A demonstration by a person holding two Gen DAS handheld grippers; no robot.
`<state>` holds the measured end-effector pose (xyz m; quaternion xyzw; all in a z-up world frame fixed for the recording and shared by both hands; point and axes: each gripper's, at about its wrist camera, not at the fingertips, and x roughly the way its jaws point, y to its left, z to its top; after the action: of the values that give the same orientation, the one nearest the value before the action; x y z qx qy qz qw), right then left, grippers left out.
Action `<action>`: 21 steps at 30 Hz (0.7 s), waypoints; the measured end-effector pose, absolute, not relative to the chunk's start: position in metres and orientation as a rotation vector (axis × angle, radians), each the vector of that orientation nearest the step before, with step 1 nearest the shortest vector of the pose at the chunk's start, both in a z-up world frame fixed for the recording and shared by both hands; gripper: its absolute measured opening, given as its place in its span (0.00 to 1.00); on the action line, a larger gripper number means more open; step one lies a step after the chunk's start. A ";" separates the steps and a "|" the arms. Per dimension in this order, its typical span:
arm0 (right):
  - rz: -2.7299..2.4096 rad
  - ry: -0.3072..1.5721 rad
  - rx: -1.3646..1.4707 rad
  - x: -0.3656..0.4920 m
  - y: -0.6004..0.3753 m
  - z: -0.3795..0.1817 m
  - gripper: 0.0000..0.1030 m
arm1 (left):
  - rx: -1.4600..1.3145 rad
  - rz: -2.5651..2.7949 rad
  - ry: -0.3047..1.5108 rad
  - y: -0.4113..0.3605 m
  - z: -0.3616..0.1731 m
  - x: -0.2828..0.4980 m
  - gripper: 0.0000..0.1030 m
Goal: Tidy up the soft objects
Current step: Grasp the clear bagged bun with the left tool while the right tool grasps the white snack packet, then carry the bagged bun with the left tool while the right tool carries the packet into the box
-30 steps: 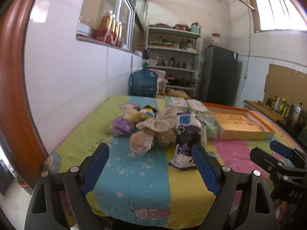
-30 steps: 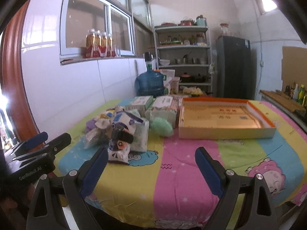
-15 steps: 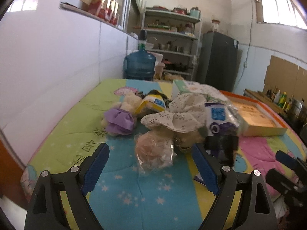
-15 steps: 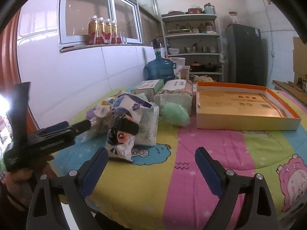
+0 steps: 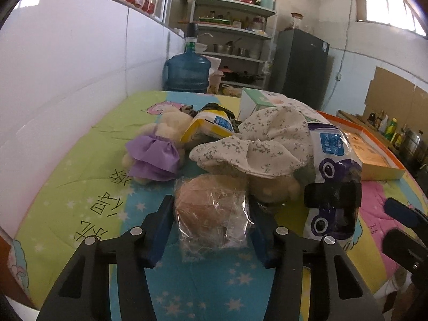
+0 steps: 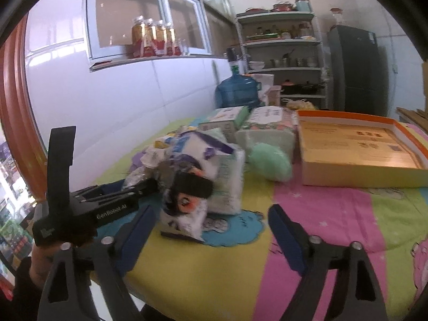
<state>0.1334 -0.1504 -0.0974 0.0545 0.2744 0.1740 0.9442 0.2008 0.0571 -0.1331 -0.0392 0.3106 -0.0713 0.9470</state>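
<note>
A pile of soft things lies on the colourful quilt (image 5: 88, 187). Nearest is a brown plush toy in clear wrap (image 5: 211, 214). My left gripper (image 5: 210, 203) has it between its closing jaws, and both blue pads touch the wrap's sides. Behind it lie a floral cloth hat (image 5: 254, 144), a plush in a purple skirt (image 5: 152, 157) and a yellow pack (image 5: 208, 131). A purple-and-white printed pack (image 6: 192, 187) stands just ahead of my right gripper (image 6: 211, 222). Its jaws are wide and closing slightly, and its pads touch nothing. A green plush ball (image 6: 270, 160) lies further back.
An open orange box (image 6: 355, 149) sits at the right of the quilt, with tissue packs (image 6: 267, 128) beside it. A blue water jug (image 5: 187, 72), shelves and a dark fridge (image 6: 358, 69) stand beyond. The white wall runs along the left. A hand (image 6: 40, 262) holds the left gripper.
The left gripper came forward and down onto the wrapped plush, and its jaws narrowed around it. The right gripper moved closer to the pile, its jaws a little narrower.
</note>
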 end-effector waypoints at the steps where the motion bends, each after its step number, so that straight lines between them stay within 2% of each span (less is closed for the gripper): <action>1: 0.372 0.568 0.114 0.137 -0.146 -0.098 0.78 | -0.084 -0.148 0.630 0.058 -0.133 0.198 0.51; 7: 0.400 0.588 0.103 0.151 -0.125 -0.100 0.70 | -0.131 -0.137 0.601 0.070 -0.130 0.173 0.51; 12: 0.386 0.636 0.078 0.162 -0.113 -0.110 0.48 | -0.172 -0.135 0.591 0.082 -0.131 0.161 0.51; 17: 0.383 0.621 0.076 0.159 -0.113 -0.111 0.39 | -0.192 -0.134 0.589 0.087 -0.134 0.152 0.51; 21: 0.390 0.605 0.079 0.153 -0.115 -0.109 0.38 | -0.203 -0.140 0.581 0.091 -0.132 0.144 0.51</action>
<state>0.1530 -0.1154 -0.1086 0.0386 0.2961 0.1908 0.9351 0.1444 0.0911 -0.1321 -0.1000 0.2857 -0.0687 0.9506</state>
